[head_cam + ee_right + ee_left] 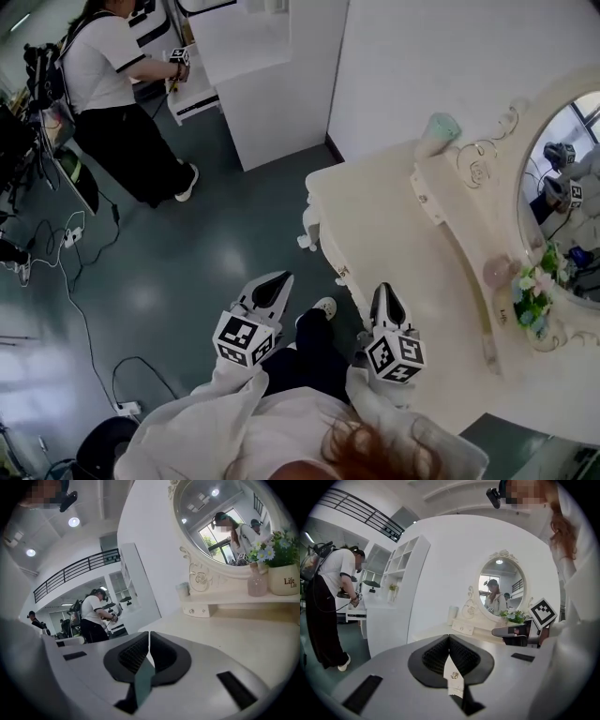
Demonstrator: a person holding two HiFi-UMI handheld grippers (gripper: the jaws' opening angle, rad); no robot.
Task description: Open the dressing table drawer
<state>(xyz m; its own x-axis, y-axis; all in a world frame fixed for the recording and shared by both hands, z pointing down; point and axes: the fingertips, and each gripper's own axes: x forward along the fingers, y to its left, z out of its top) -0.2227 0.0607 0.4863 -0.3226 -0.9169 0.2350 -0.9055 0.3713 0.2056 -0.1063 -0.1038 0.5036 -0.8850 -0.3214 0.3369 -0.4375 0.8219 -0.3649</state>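
Dressing table drawer (457, 688), smooth cream with a small metal knob (453, 675), shows beyond the left gripper (449, 638); its ribbed black jaws and the right gripper (149, 635)'s are closed, empty.

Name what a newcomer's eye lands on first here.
The ornate cream dressing table with its oval mirror fills the right of the head view. Near its front, the left gripper and right gripper are both shut and empty. Another person stands upper left.
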